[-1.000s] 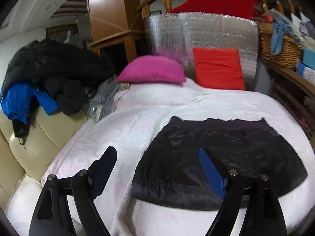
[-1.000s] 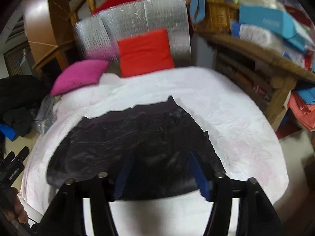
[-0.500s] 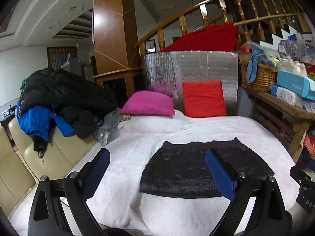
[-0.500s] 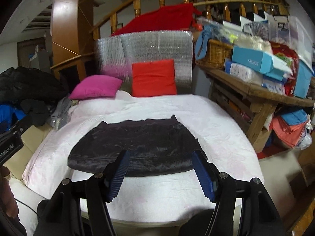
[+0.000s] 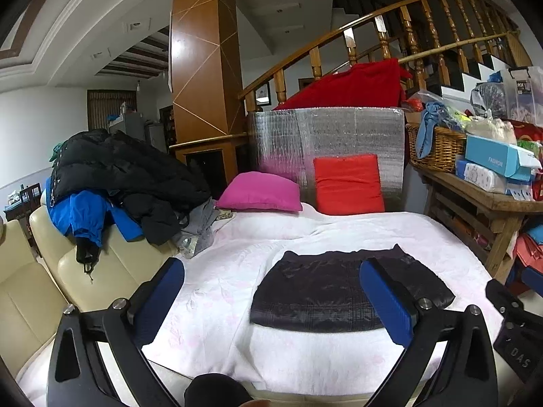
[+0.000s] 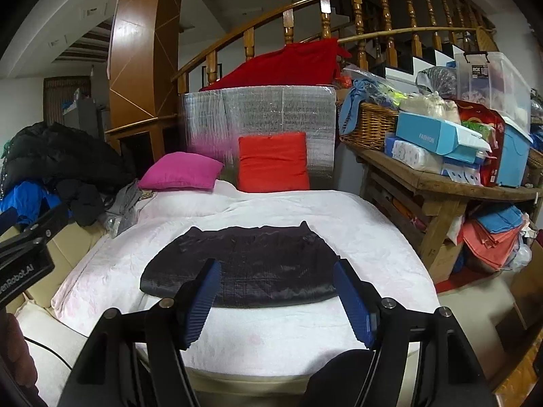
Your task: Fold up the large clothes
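- Left gripper [image 5: 271,300]: jaws wide apart, holding nothing.
- Right gripper [image 6: 276,300]: likewise.
- Black garment [image 6: 244,268] flat on bed [image 6: 339,217], 12 o'clock of both.

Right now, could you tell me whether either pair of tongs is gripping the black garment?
No, the black garment lies flat on the white bedspread, with the right tongs and left tongs open, apart from it.

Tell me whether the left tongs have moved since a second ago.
Yes. The left tongs have pulled back and up from the black garment: it and the red pillow sit farther off, and more ceiling shows.
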Available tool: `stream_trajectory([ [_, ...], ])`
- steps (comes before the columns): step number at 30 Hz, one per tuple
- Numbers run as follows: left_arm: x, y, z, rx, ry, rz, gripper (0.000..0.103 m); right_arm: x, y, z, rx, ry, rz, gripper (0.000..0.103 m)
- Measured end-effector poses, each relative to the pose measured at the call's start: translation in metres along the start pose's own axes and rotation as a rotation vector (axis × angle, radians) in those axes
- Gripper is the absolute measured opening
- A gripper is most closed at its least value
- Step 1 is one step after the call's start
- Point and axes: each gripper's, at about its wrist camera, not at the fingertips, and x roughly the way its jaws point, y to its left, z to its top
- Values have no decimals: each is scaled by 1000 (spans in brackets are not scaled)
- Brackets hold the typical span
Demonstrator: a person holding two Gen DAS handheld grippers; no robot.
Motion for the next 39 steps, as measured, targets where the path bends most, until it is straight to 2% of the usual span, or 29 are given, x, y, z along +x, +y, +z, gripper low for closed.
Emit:
stream_trajectory([
  [11,-5,3,-3,1,-7,26,103,0,9,-3,-2,7,8,72],
  [39,-2,7,-4,-6,5,24,103,2,5,-2,12,14,-3,72],
])
